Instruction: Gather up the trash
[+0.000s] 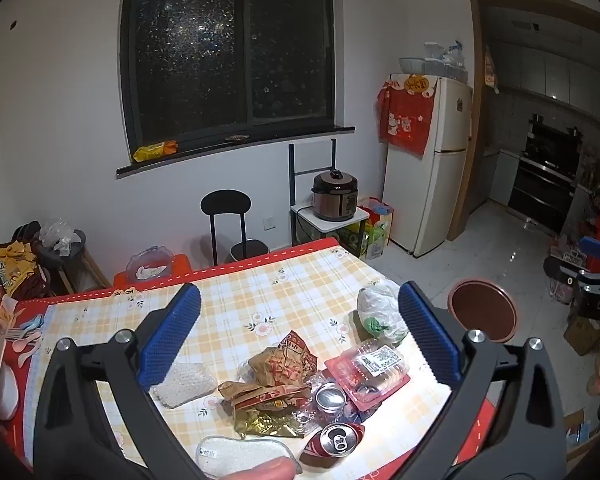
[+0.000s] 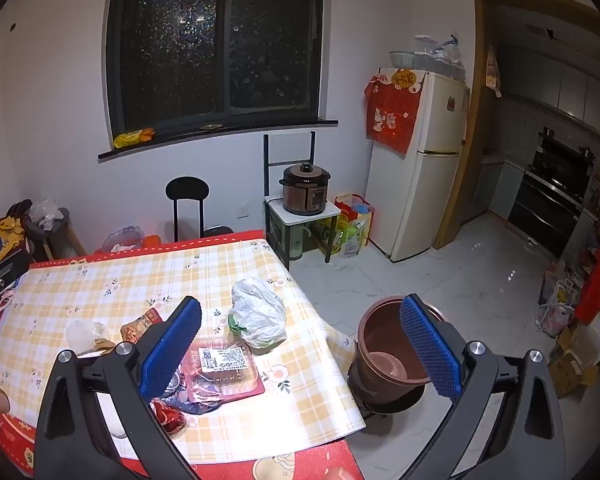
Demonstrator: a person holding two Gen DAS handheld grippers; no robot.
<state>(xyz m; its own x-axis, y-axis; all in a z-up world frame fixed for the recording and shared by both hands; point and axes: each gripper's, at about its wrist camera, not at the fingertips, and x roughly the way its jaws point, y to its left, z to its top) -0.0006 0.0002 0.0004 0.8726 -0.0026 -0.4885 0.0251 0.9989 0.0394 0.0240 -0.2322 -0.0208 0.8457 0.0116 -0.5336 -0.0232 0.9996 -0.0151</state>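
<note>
At the lower centre of both wrist views the trash — red soda can, crumpled food wrappers, clear plastic clamshell — lies heaped on the worktop beside the brown bin, evidently for short drops, while left gripper and right gripper hover with jaws wide apart, empty.

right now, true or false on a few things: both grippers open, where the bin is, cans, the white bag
1. Both the left gripper and right gripper are open and empty. True.
2. The round brown trash bin stands on the table. False: it stands on the floor beside the checked yellow tablecloth.
3. The crumpled white plastic bag lies on the tablecloth. True.
4. The red soda can stands upright. False: it lies on its side.
</note>
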